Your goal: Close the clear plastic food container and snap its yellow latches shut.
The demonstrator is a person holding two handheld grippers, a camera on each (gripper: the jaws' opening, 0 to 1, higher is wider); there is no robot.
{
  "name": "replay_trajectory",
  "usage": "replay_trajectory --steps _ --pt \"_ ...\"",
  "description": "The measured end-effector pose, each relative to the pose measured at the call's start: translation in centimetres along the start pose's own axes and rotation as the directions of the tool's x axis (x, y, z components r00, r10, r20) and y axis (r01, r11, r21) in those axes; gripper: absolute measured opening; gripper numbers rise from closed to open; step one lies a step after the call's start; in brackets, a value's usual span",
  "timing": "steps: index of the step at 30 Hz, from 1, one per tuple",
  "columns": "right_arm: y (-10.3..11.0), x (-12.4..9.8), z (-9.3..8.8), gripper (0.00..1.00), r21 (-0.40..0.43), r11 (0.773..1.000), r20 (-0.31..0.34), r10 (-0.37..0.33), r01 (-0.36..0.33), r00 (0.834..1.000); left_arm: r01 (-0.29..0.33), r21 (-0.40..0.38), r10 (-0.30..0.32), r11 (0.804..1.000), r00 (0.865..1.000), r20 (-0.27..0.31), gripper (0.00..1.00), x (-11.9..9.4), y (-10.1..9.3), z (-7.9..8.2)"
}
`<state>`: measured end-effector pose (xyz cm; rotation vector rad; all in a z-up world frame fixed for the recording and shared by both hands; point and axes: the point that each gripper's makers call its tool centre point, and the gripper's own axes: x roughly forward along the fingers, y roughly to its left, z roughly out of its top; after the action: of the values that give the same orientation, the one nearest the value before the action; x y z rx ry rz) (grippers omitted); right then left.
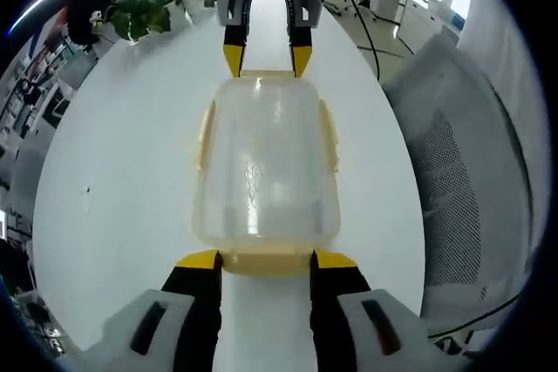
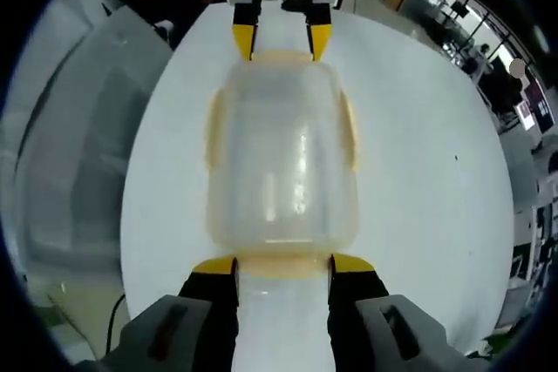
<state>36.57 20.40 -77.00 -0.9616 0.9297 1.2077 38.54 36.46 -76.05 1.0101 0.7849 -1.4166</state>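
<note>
In the left gripper view the left gripper (image 1: pixel 265 260) stands with its black, yellow-tipped jaws spread, one to each side of the pale yellow latch (image 1: pixel 266 260) on the near short end of the clear rectangular plastic food container (image 1: pixel 266 163), which sits lid-on in the middle of the round white counter (image 1: pixel 122 172). Beyond the container the right gripper (image 1: pixel 266 60) faces it, jaws likewise parted at the far end latch; the right gripper view shows the same arrangement mirrored, with the right gripper (image 2: pixel 283 265) nearest. The lid appears seated, so the step in hand is likely the end latches; the next move probably calls for pressing each flap against the container wall until it clicks. Whether the long side latches (image 1: pixel 207 132) are already snapped is hard to tell through the cloudy plastic, and whether the jaw tips touch the end latches cannot be made out.
</note>
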Motion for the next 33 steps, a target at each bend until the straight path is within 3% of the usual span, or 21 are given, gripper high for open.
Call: replay_trajectory --steps 24,33 --pt "-0.6 -0.4 -3.0 0.38 0.009 1.0 -0.006 0.023 -0.023 1.0 0.017 -0.003 -0.017 1.0 0.999 0.04 0.38 1.4 0.4 2.7" --pt "-0.7 0.0 -3.4 0.38 0.026 0.999 0.002 0.046 -0.046 0.999 0.031 -0.008 -0.031 0.999 0.999 0.037 0.38 2.3 0.7 2.6"
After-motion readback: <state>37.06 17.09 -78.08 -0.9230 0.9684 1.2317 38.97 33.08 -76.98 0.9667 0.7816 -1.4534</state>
